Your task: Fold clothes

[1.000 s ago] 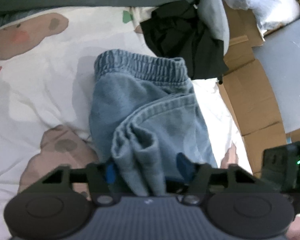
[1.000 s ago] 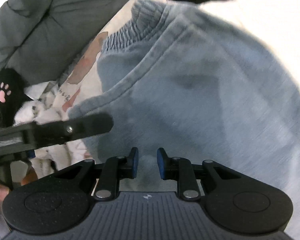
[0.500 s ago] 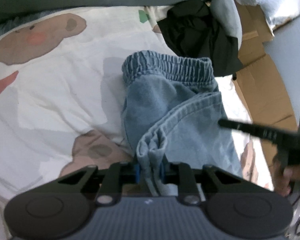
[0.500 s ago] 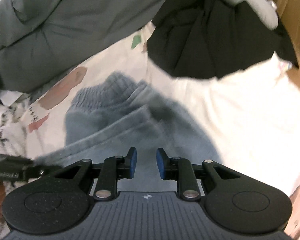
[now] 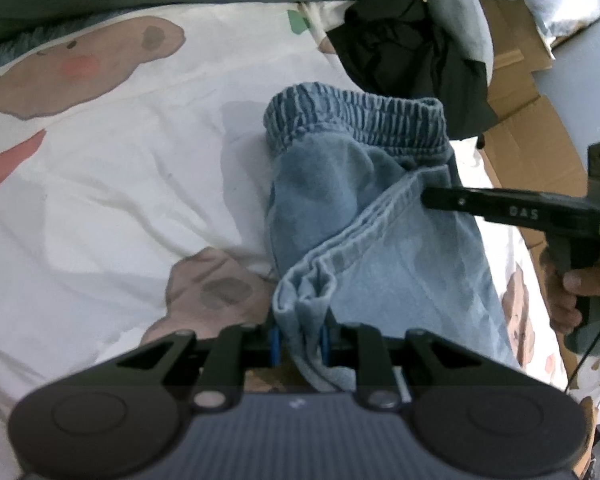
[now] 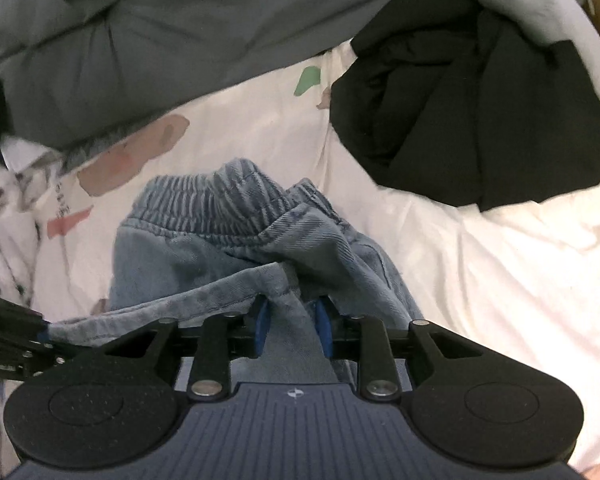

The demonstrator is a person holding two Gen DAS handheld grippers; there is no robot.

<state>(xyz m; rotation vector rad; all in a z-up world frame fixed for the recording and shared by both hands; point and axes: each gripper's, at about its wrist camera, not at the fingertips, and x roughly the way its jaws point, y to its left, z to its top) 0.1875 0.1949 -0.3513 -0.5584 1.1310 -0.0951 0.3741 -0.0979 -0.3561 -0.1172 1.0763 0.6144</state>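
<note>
Covering the bed, a cartoon-print sheet (image 5: 112,184) bears denim shorts (image 5: 380,240), hem pinched by left gripper (image 5: 299,340) fingers.

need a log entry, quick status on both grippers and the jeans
Left gripper shut on bunched hem of denim pants. Right gripper jaws just opening, denim fold between them. Black garment beyond waistband, clear.

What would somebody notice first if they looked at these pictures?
Probably the blue denim shorts lying in the middle of the white sheet with bear shapes, folded over so the hem sits near the stretchy waistband. The left tool pinches one bunched corner of the hem, and the right tool has denim between its blue pads too. Behind the shorts sits a crumpled black garment.
</note>
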